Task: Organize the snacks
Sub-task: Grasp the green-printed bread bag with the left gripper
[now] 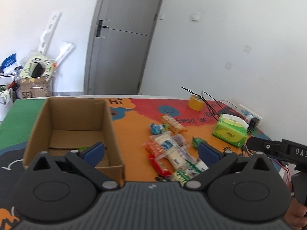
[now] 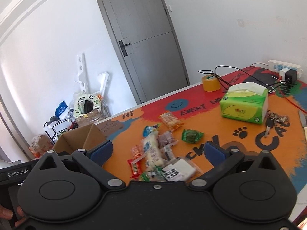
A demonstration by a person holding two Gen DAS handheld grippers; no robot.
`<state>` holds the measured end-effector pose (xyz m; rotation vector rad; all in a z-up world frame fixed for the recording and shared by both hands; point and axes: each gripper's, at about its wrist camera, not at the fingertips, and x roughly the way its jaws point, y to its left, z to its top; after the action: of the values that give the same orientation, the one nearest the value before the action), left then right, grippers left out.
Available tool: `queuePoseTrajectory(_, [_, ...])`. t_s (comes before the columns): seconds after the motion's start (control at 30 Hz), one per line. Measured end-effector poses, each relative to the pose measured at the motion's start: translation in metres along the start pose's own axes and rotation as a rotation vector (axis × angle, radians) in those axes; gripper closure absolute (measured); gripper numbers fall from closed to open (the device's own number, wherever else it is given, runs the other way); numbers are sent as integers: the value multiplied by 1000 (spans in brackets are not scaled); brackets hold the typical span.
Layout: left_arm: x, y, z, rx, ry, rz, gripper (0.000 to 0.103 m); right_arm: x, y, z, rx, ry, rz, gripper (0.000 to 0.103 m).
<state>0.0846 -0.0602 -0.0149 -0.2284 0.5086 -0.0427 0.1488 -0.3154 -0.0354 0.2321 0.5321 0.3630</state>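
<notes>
On the desk (image 2: 239,153) with its bright printed cover, the open brown cardboard box (image 1: 76,126) sits at nine o'clock. The heap of wrapped snack packets (image 2: 159,153) lies at centre, beside the box. Green tissue pack (image 2: 244,103) at two o'clock, yellow tape roll (image 2: 210,83) behind it, bunch of keys (image 2: 274,120) just beside.

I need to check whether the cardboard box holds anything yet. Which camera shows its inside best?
Left wrist: the cardboard box faces it, floor visible, something green at its near wall. Right wrist shows only a corner.
</notes>
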Motion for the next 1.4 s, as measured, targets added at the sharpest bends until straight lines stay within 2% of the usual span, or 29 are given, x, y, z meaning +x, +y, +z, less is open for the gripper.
queuePoseTrajectory(0.23, [20,-14,-8,8,32,-53,0,4,-19,-3,26,16,-17,1])
queuePoseTrajectory(0.57, [54,-30,-27,31,112,-92,2,25,-38,-20,35,88,-29,13])
queuePoseTrajectory(1.03, [109,-42,-52,66,232,-83,3,55,-65,-45,77,181,-35,14])
queuePoseTrajectory(1.2, [127,-50,-57,106,283,-69,3,61,-73,-49,96,194,-43,14])
queuePoseTrajectory(1.4, [141,-57,-62,149,299,-45,3,69,-80,-48,113,206,-45,14])
